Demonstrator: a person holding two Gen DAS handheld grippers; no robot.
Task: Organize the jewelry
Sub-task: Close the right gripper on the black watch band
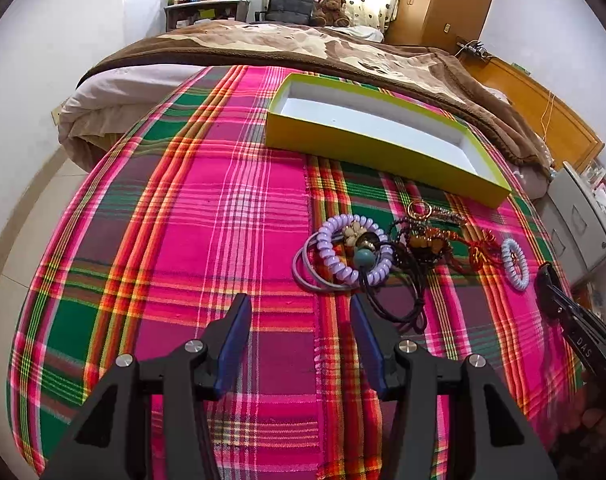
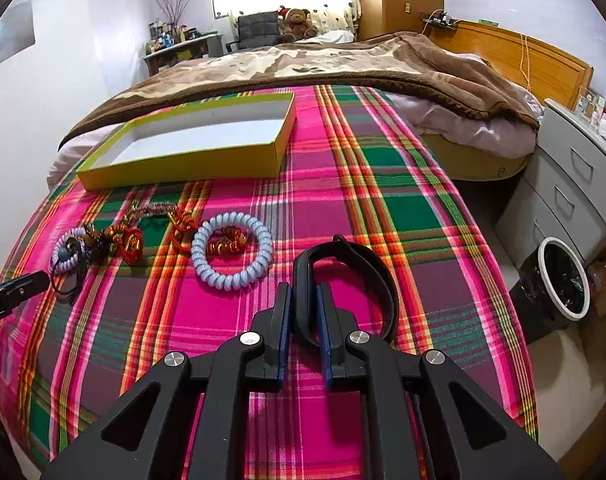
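Pinching the black band (image 2: pixel 345 280) between my right gripper (image 2: pixel 305 312) pads, near side of the loop caught, the rest lying on the plaid cloth (image 2: pixel 383 184). My left gripper (image 1: pixel 301 320) hangs wide and empty just short of the tangled jewelry pile (image 1: pixel 383 252). Pickup step, I'd say; next comes a lift and carry to the yellow box (image 2: pixel 183 164), still bare inside.

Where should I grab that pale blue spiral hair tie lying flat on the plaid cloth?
Grip the blue spiral hair tie across its near arc, coming down from above with one finger inside the ring and one outside. It lies flat and open, and the near side is clear, while red and gold cord sits inside toward the far edge.
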